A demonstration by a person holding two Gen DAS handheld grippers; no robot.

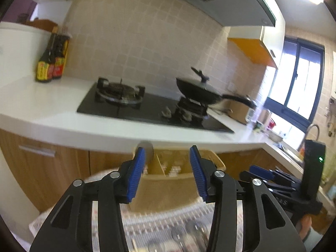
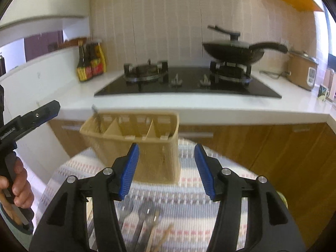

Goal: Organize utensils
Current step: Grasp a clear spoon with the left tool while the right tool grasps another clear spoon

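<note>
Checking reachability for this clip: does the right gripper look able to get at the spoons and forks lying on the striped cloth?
Probably yes. The right gripper has its jaws open and holds nothing, and the utensils lie uncovered on the striped cloth just below it. The beige caddy stands farther back, out of the way.

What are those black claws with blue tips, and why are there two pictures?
They are two hand-held grabbers, squeezed by a person, with no robot arm. Each has a little camera looking along its two blue fingers, so you get one picture from the left gripper and one from the right gripper. Both are open and hold nothing. Ahead stands a tan utensil holder with dividers, on a striped cloth. Metal utensils lie on the cloth near the right gripper; they are blurry. Behind is a kitchen counter with a stove, a black pan and sauce bottles.
</note>
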